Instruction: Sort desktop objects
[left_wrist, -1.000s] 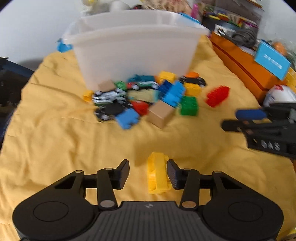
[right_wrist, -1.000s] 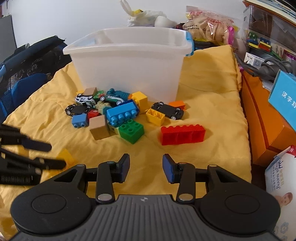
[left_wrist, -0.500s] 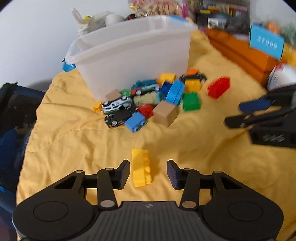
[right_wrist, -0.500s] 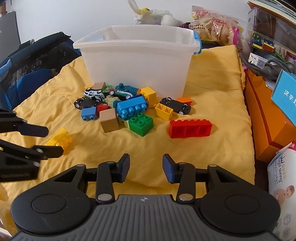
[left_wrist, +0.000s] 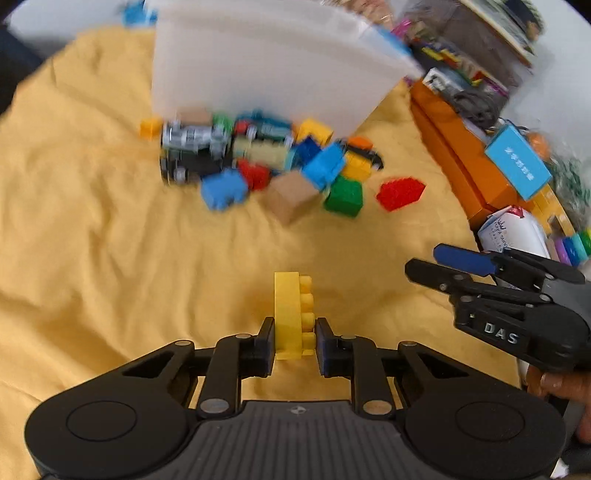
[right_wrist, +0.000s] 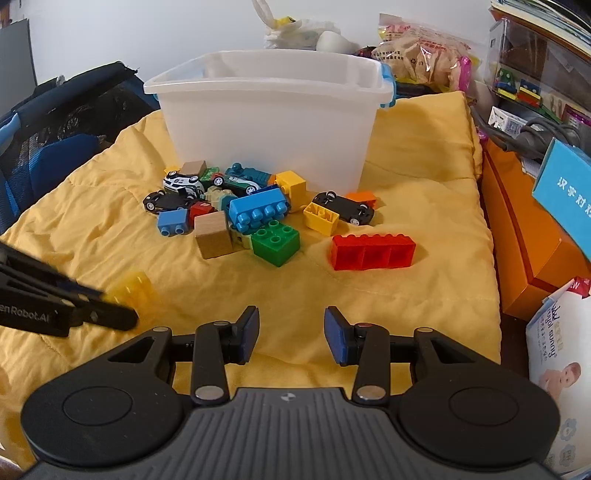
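A yellow brick (left_wrist: 288, 306) stands on edge on the yellow cloth (left_wrist: 110, 258). My left gripper (left_wrist: 294, 332) is closing its jaws on it, and both pads touch its sides. The right wrist view shows the same brick (right_wrist: 135, 290) at the left gripper's tips (right_wrist: 114, 314). My right gripper (right_wrist: 290, 321) hangs open over bare cloth with nothing between its fingers. Farther back lies a pile of bricks and toy cars (right_wrist: 236, 206), with a red brick (right_wrist: 373, 251) to its right. A white plastic bin (right_wrist: 266, 122) stands behind the pile.
An orange box (right_wrist: 524, 236) and a pack of wipes (right_wrist: 554, 350) border the cloth on the right. A dark blue bag (right_wrist: 55, 129) lies at the left. Bags and shelves of clutter stand behind the bin.
The left gripper's jaws have come in from wide apart onto the yellow brick, and that gripper has rolled and shifted. The right gripper has stayed where it was.
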